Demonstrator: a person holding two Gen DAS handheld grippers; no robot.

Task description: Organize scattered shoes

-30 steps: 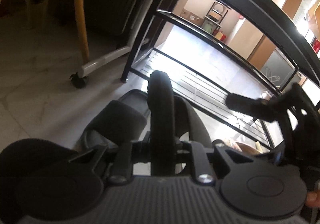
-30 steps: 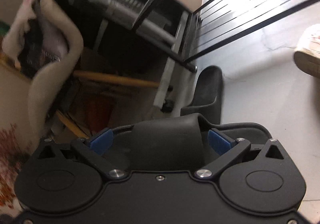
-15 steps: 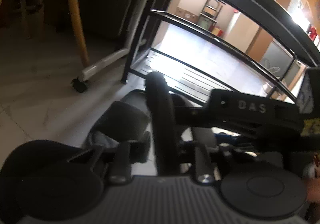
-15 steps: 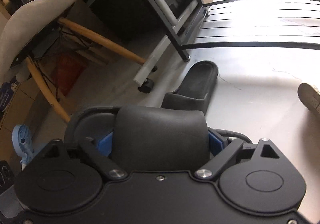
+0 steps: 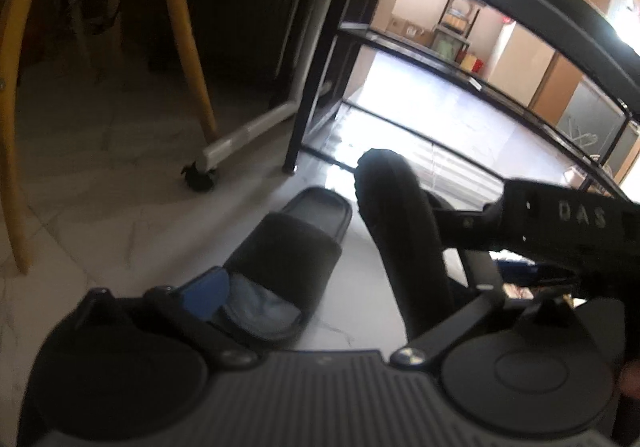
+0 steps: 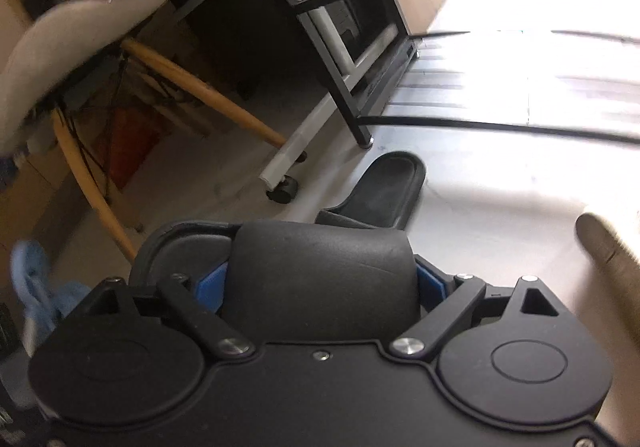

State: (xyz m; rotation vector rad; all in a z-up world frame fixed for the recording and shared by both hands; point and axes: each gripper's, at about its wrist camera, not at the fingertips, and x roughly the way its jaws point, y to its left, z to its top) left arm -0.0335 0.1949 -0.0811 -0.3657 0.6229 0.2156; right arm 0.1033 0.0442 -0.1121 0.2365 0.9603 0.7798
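Observation:
A black slide sandal (image 5: 280, 263) lies flat on the pale floor just ahead of my left gripper (image 5: 320, 303), whose jaws stand wide apart and empty. It also shows in the right wrist view (image 6: 384, 195). A second black sandal (image 5: 400, 231) stands on edge to its right, held by my right gripper, which reaches in from the right in the left wrist view (image 5: 468, 223). In the right wrist view my right gripper (image 6: 320, 279) is shut on that sandal's strap (image 6: 320, 271). The black wire shoe rack (image 5: 460, 127) stands just beyond.
A white cart leg with a castor (image 5: 200, 175) and yellow wooden chair legs (image 5: 188, 39) stand left of the rack. A beige shoe (image 6: 608, 251) lies on the floor at the right. A grey chair shell (image 6: 80, 15) is at the upper left.
My left gripper has opened and let go of the upright sandal, which my right gripper now holds. The left blue pad now shows. The right gripper has swung further to the right.

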